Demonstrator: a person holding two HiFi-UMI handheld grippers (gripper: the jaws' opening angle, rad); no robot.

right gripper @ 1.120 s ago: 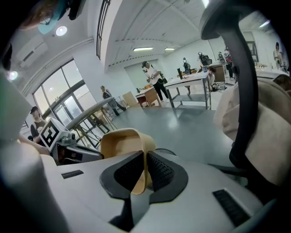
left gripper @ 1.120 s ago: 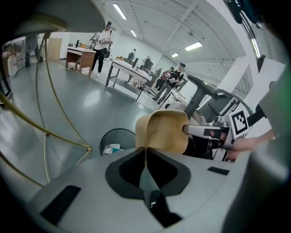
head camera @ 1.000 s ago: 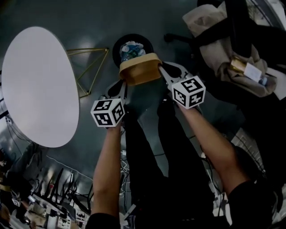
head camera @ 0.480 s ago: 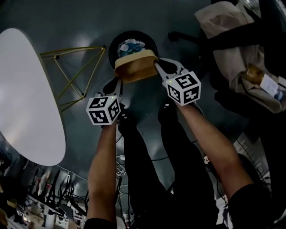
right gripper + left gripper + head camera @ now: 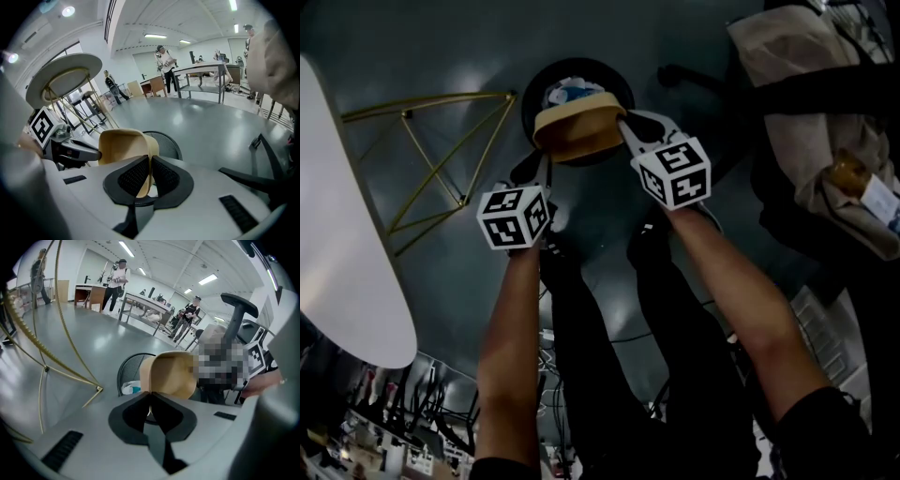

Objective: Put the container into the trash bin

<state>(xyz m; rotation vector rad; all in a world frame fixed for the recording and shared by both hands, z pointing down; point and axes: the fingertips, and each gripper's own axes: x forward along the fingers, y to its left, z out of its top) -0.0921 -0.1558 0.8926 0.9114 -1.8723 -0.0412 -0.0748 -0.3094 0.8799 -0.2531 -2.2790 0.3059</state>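
Observation:
A tan paper container hangs over the mouth of a round black mesh trash bin on the floor. My left gripper is shut on the container's left rim, and my right gripper is shut on its right rim. In the left gripper view the container stands just past the closed jaws, with the bin behind it. The right gripper view shows the container's rim pinched between the black pads, the bin behind. Blue and white rubbish lies inside the bin.
A white round table with a brass wire base stands at the left. An office chair draped with beige cloth is at the right. The person's legs are below the grippers. Several people and work tables are far across the room.
Both grippers have sunk with the container toward the bin; it now covers more of the bin's mouth. The view has shifted, so the table sits further left.

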